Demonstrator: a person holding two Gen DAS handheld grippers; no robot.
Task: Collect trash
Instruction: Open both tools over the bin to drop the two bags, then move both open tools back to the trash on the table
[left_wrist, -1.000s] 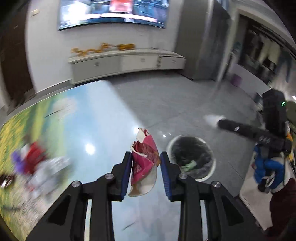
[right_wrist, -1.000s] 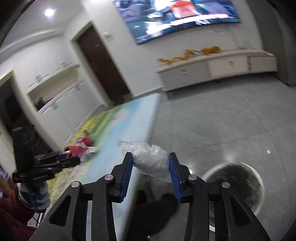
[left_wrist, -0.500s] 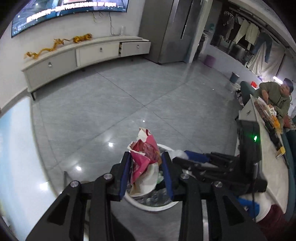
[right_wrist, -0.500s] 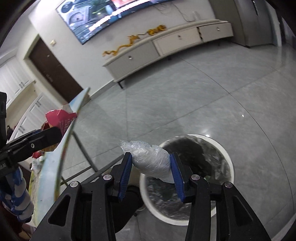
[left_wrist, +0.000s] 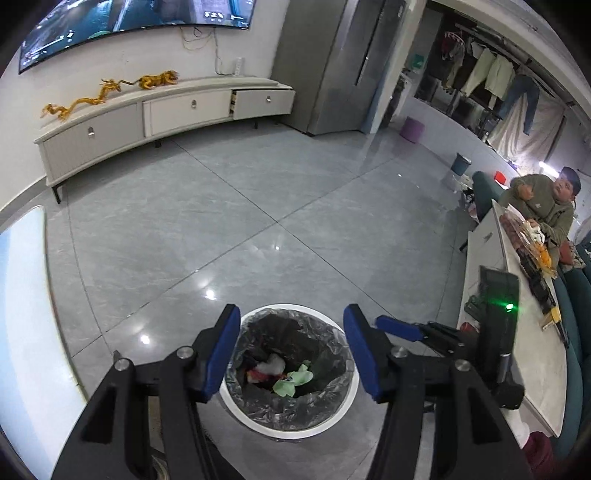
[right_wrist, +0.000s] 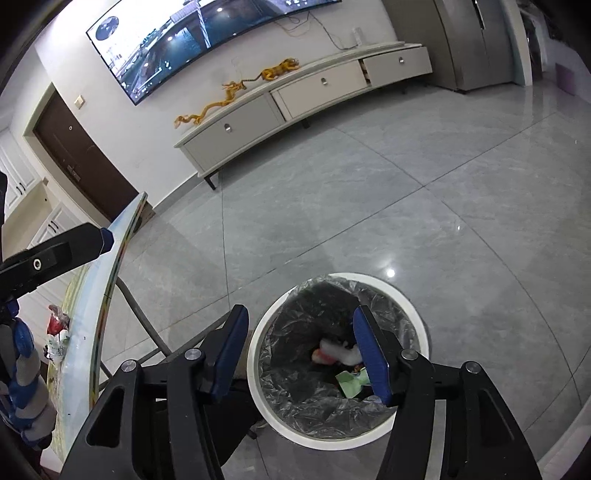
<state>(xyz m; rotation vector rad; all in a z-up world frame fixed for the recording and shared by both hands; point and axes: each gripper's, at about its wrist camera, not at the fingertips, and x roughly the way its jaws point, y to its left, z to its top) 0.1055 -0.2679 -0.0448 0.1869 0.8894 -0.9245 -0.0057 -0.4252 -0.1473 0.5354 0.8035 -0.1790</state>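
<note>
Hovering over the bin, both grippers empty

Opening its jaws with nothing between them, the left gripper (left_wrist: 291, 354) is hanging above the upright, bag-lined trash bin (left_wrist: 255, 410). The right gripper (right_wrist: 299, 354) is spreading likewise. Crumpled trash (left_wrist: 284, 374) is lying at the bottom, its direction unclear.

Left gripper (left_wrist: 291, 354), right gripper (right_wrist: 299, 354): black arms, blue pads, silver screws

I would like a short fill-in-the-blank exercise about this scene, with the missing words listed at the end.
1. Both grippers hang above the white ____.
2. Its liner is a ____ plastic bag.
3. Nothing is between the fingers of the left gripper or the right gripper; both are ____.

Missing words: bin; black; empty
</note>
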